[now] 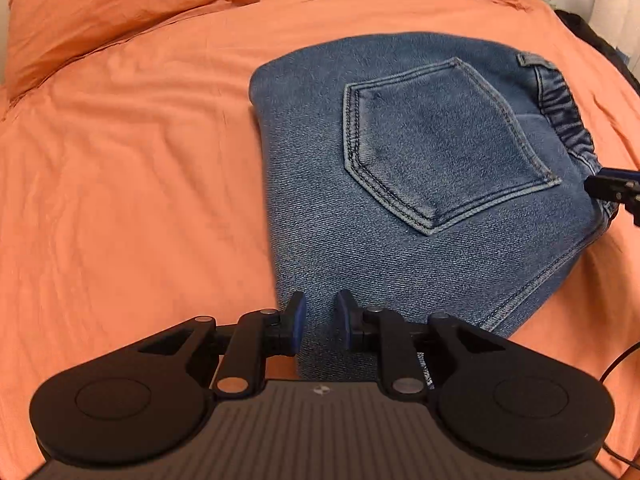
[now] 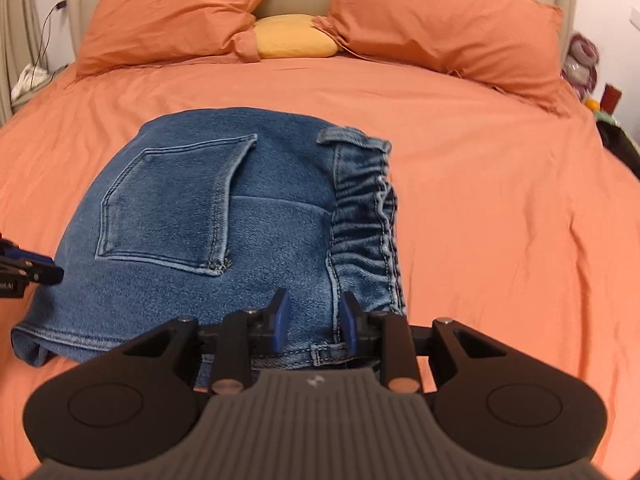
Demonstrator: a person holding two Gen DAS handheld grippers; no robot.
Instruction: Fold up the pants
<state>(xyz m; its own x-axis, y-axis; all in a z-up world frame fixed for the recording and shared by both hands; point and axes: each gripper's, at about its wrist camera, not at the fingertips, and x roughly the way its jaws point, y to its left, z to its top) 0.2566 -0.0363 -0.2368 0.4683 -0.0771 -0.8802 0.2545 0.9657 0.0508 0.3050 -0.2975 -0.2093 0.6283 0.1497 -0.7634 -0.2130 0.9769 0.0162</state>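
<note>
Blue denim pants (image 1: 420,184) lie folded into a compact stack on the orange bed, back pocket (image 1: 436,148) facing up and the elastic waistband (image 2: 364,216) on the right side. My left gripper (image 1: 320,320) is open, its pads just above the near left edge of the stack. My right gripper (image 2: 314,320) is open over the near edge by the waistband. The right gripper's tip shows in the left wrist view (image 1: 612,188). The left gripper's tip shows in the right wrist view (image 2: 32,270). Neither grips cloth.
The orange bedsheet (image 2: 500,220) spreads all around the pants. Two orange pillows (image 2: 172,20) (image 2: 444,24) and a yellow cushion (image 2: 294,38) lie at the headboard. Clutter (image 2: 588,76) stands beside the bed at the right.
</note>
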